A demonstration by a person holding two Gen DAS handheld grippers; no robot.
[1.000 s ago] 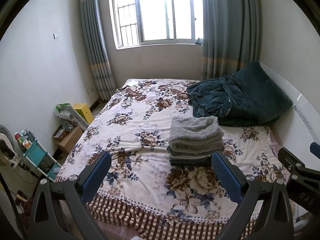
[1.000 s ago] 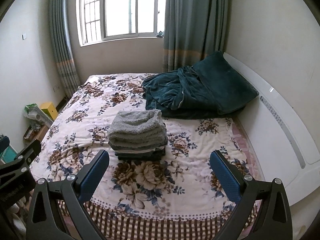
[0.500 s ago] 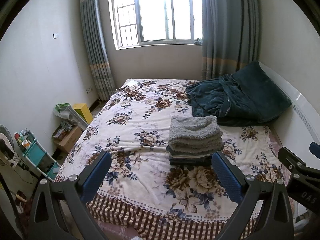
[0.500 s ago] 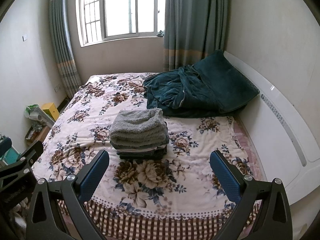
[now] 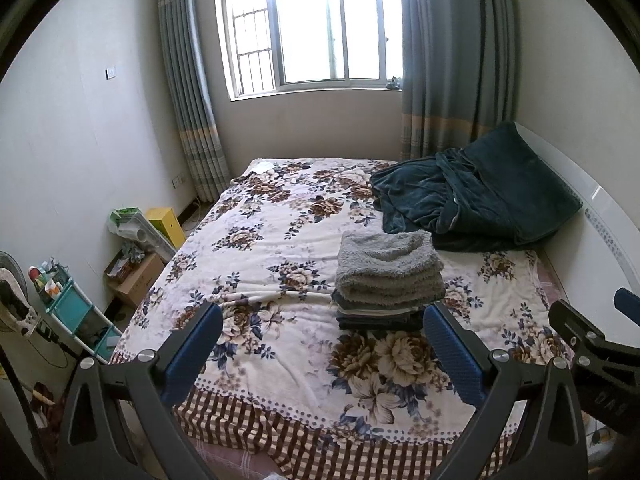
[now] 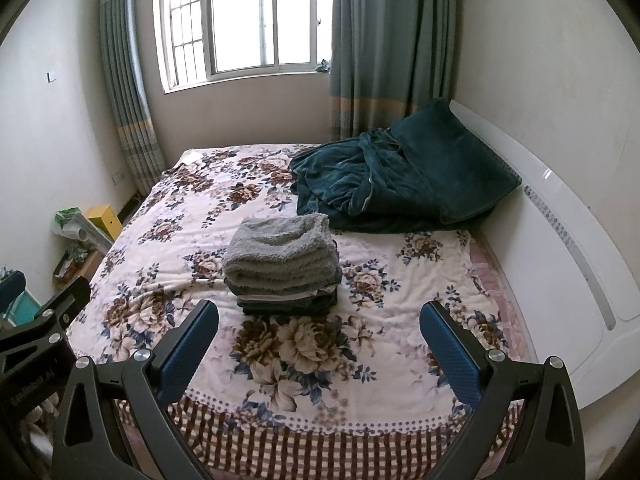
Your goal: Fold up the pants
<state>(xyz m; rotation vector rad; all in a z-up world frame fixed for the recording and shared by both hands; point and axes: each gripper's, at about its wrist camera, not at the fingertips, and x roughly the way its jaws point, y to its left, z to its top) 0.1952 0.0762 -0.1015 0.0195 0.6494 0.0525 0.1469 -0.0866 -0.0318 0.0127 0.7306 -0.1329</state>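
A stack of folded clothes (image 5: 389, 280) sits on the floral bed (image 5: 264, 264), with a fluffy grey piece on top and dark folded pants (image 5: 376, 322) at the bottom. The stack also shows in the right wrist view (image 6: 282, 264). My left gripper (image 5: 320, 344) is open and empty, held back above the bed's near edge. My right gripper (image 6: 318, 342) is open and empty, also held back from the stack. Each gripper shows at the edge of the other's view.
A crumpled dark teal blanket (image 5: 468, 196) lies at the head of the bed against the white headboard (image 6: 560, 240). Left of the bed stand a teal cart (image 5: 68, 312), a cardboard box (image 5: 136, 276) and a yellow box (image 5: 166, 224). A window and curtains are behind.
Both grippers have drifted slightly back and left from the bed; the stack sits a little farther right in the views. Jaws stay open. Nothing on the bed has moved.
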